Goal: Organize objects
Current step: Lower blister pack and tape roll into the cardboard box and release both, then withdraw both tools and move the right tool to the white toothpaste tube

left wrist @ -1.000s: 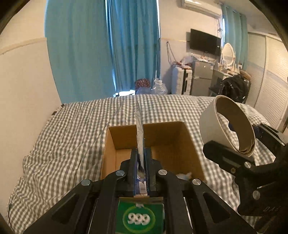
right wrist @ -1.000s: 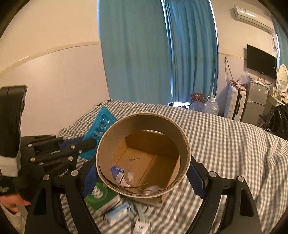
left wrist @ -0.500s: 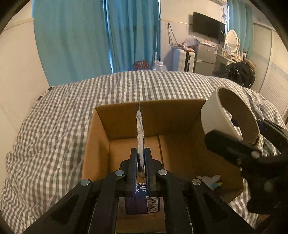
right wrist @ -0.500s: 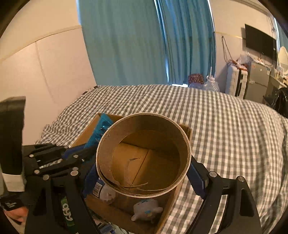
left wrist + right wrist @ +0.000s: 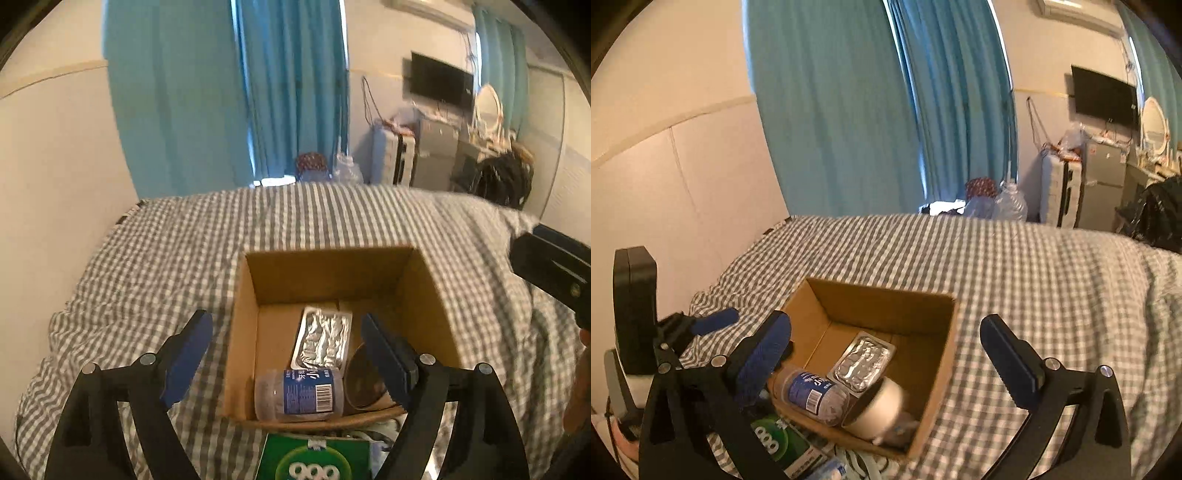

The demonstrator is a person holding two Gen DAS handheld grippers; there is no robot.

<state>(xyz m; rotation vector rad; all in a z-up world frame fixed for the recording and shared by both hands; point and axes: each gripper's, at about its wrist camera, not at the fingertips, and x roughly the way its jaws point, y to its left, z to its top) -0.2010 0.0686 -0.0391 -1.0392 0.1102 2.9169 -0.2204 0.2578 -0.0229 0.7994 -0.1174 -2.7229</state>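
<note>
Both tools, left [image 5: 284, 354] and right [image 5: 886, 354], gaped empty above the box [image 5: 332, 266]; next probably the green packet [image 5: 317, 459], lower centre.

The box [image 5: 332, 280] is matt brown cardboard on a soft gingham cloth bedspread [image 5: 177, 258]. Inside lie a crinkled, shiny foil blister pack [image 5: 323, 341], a clear plastic bottle [image 5: 295, 393] with a glossy paper label, and a smooth cardboard tape ring [image 5: 882, 406]. The green packet [image 5: 317, 461] looks glossy.
</note>
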